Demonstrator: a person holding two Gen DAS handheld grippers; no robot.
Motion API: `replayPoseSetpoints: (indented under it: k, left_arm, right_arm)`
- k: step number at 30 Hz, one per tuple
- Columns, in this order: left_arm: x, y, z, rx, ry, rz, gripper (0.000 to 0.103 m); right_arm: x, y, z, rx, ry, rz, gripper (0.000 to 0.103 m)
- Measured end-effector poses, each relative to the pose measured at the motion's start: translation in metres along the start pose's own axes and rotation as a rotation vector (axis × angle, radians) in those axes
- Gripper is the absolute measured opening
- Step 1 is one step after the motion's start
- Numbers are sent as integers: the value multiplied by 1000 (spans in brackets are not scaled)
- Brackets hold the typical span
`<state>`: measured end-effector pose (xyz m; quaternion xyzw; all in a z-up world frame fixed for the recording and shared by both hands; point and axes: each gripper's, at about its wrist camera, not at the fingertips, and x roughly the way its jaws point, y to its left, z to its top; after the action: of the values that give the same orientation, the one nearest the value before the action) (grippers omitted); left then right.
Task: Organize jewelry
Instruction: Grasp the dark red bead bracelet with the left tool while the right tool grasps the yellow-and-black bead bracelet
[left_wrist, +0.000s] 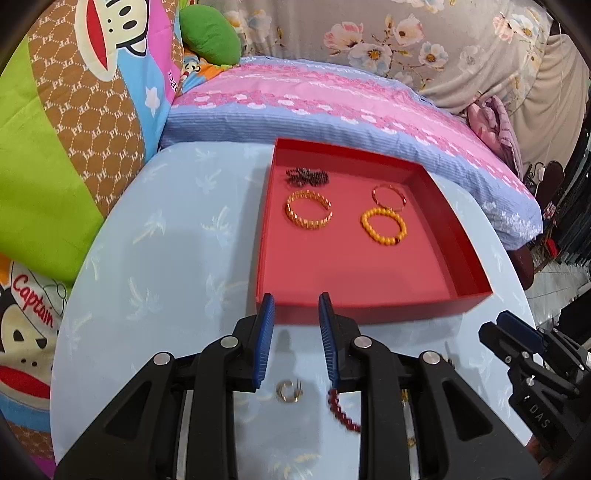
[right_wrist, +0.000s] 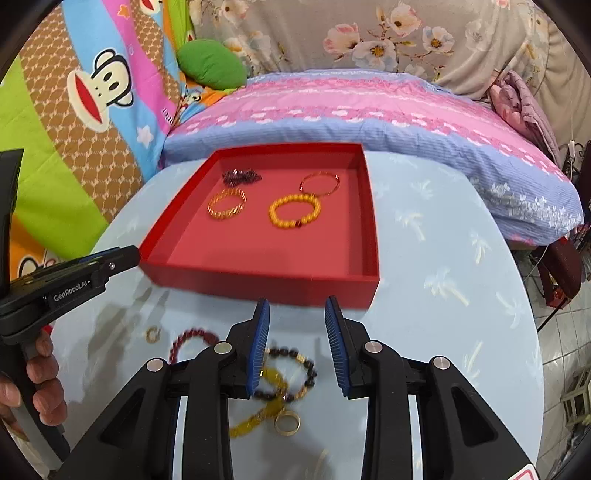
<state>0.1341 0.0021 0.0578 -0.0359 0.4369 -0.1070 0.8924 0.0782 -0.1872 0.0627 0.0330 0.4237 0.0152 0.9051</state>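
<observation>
A red tray (left_wrist: 369, 314) (right_wrist: 258, 284) on the pale blue table holds a dark bead bracelet (left_wrist: 306, 176), a gold link bracelet (left_wrist: 308, 214), a thin red-gold bangle (left_wrist: 388, 195) and an orange bead bracelet (left_wrist: 384, 225). My left gripper (left_wrist: 295, 301) hovers open at the tray's near wall, nothing between its fingers. Beneath it lie a small silver ring (left_wrist: 288, 391) and a dark red bead bracelet (left_wrist: 341, 410). My right gripper (right_wrist: 296, 304) is open and empty above a dark bead bracelet (right_wrist: 291, 373), a yellow bead strand (right_wrist: 266, 406) and a gold ring (right_wrist: 287, 422).
A pink and blue pillow (left_wrist: 332, 107) borders the table's far edge. Bright cartoon bedding (left_wrist: 74, 129) lies to the left. The table drops off at right toward a tiled floor (right_wrist: 561, 332). A person's hand (right_wrist: 40, 387) holds the left gripper's handle.
</observation>
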Motion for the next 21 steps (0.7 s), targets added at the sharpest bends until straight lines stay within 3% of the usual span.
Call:
replayPoseSetpoints:
  k: [13, 15, 17, 21]
  left_arm:
    - [4, -12, -51, -1, 93, -42, 24]
    - [7, -15, -55, 3, 108, -53, 26]
    - [9, -19, -59, 12, 112, -55, 36]
    - [17, -27, -64, 38, 126, -34, 37]
  right_arm:
    - [1, 12, -54, 1, 84, 36, 31]
    - [1, 10, -58, 10, 90, 35, 31]
    - [1, 7, -60, 14, 90, 31, 31]
    - [1, 2, -62, 24, 93, 27, 31]
